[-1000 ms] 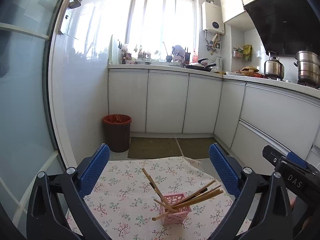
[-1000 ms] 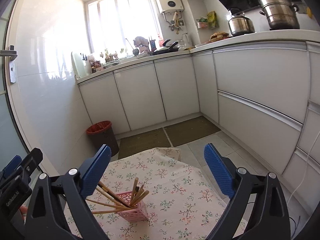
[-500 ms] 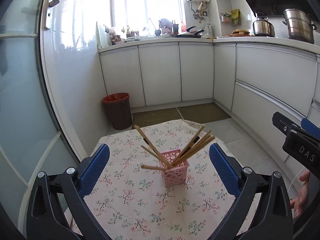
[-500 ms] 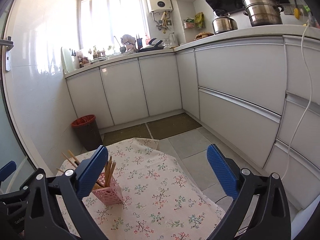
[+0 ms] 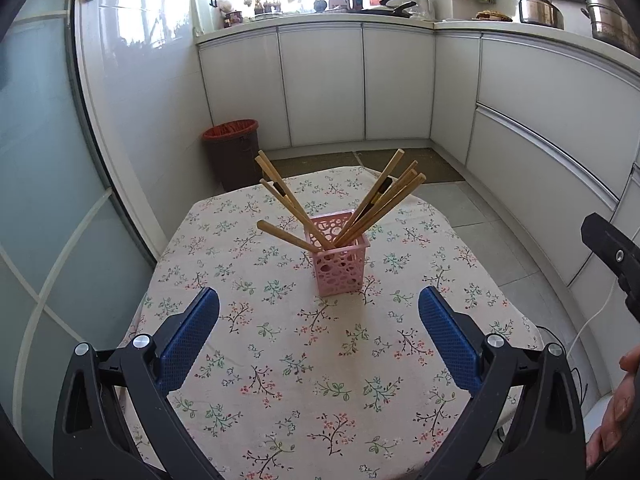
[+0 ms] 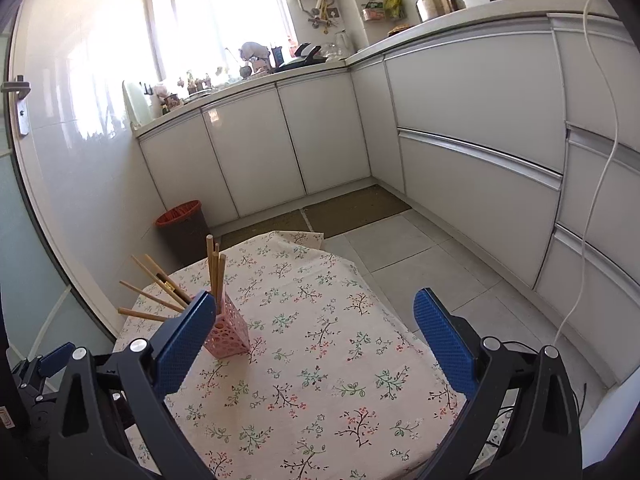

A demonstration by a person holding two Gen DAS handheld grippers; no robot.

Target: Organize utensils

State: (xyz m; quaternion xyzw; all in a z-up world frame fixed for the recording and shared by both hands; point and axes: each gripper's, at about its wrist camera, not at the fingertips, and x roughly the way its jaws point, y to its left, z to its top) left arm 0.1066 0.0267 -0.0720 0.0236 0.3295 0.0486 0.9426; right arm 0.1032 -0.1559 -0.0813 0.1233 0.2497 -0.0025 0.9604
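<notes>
Nearest the left wrist camera, the left tongs (image 5: 319,316) hang above the tabletop (image 5: 280,380) with their blue pads spread wide and nothing between them. At the right edge of that view a person's hand (image 5: 614,408) shows partly, below the black body of the other tool. The right tongs (image 6: 315,320) are likewise spread wide and empty over the flowered cloth; their left pad (image 6: 184,344) hides part of the basket in the right wrist view.

Farther out, near the middle of the tabletop, stands the pink perforated basket (image 5: 340,260), upright on the cloth. The wooden chopsticks (image 5: 380,204) stand in it, fanned out: one bunch leans right, another leans left, and one lies low toward the left over the rim.

Beyond the tabletop, a dark bin with a red liner (image 5: 231,152) stands on the floor by the white wall. White cabinets (image 5: 320,84) run along the back and right, with steel pots (image 5: 540,10) on the counter above.
</notes>
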